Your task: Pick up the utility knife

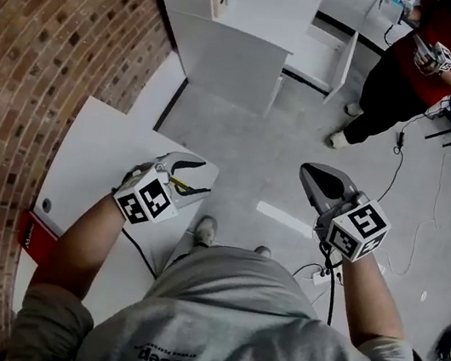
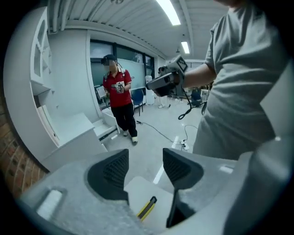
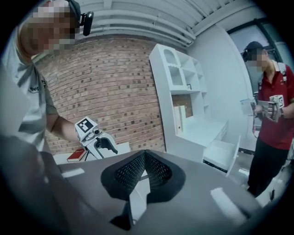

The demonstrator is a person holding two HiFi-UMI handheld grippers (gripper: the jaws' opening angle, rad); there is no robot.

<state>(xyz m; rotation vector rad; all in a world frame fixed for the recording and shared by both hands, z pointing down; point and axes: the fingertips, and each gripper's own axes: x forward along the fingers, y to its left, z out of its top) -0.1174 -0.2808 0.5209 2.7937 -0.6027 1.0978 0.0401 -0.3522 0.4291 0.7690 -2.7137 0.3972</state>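
Now my left claw (image 2: 144, 167) hangs wide open and empty just above the thin yellow-and-black utility knife (image 2: 148, 207) at the corner of the flat white table (image 1: 101, 153), so next I should dip lower and squeeze it, while my right claw (image 3: 144, 160) is shut and empty.

my head view looks steeply down from over my shoulders onto the flat white table (image 1: 102, 145) beside the red brick wall (image 1: 32, 55). the left gripper view sits low, close behind its jaws, facing across the room toward the standing person in the red shirt (image 2: 118, 89). the right gripper view faces that wall and catches the left gripper (image 3: 109, 146). all three views share that person.
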